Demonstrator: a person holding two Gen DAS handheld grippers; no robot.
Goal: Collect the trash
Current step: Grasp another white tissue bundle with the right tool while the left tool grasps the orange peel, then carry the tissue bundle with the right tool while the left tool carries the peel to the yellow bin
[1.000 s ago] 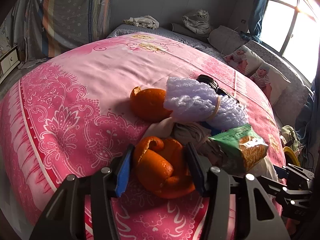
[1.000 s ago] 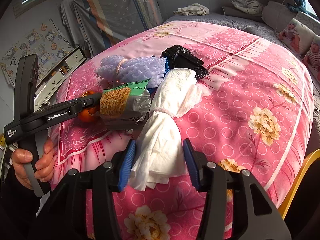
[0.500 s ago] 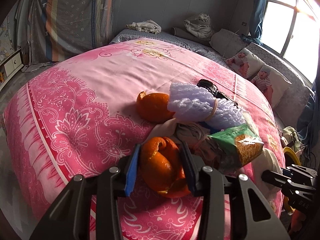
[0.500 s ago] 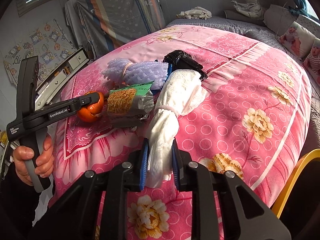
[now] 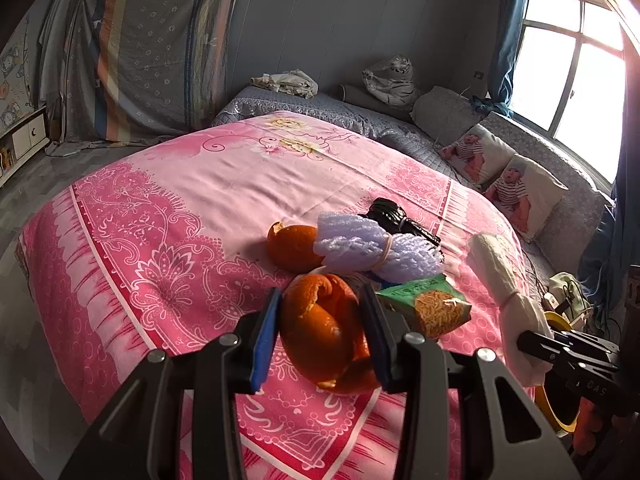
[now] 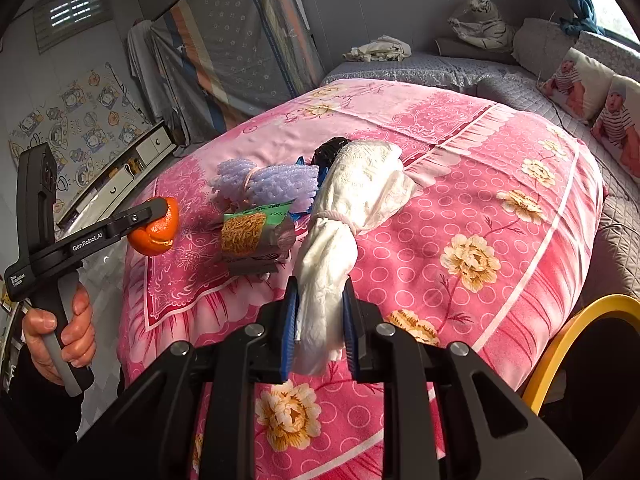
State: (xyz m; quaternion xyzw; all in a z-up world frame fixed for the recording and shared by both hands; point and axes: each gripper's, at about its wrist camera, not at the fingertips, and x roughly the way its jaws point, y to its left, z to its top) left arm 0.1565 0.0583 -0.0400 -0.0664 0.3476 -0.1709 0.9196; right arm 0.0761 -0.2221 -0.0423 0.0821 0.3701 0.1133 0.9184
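Pink floral bedspread (image 6: 500, 168) across the whole bed, grey quilt and baby-print pillows (image 5: 516, 196) beyond, window off to the right of the left gripper. Yellow-rimmed bin (image 6: 576, 328) low at the right, just beside the right gripper (image 6: 319, 330); inside not visible, contents impossible to tell. Probably the drop point, so both loads need to swing rightward and down, with the right hand much the nearer.

White rolled paper bundle (image 6: 352, 200), banded at the waist, long axis running straight away from the right gripper; near end pinched between its blue pads, far end seemingly touching the bedspread ahead.

Purple foam netting (image 5: 372, 246), tied with a rubber band, ahead of the left gripper (image 5: 322, 338). Black crumpled bag (image 5: 390, 214) just behind it.

Green noodle wrapper (image 5: 430, 306) just right of the left gripper's tips.

Curled orange peel (image 5: 324, 328) squeezed between the left gripper's pads, seemingly clear of the cloth. Second orange peel (image 5: 292, 246) lying ahead, touching the netting.
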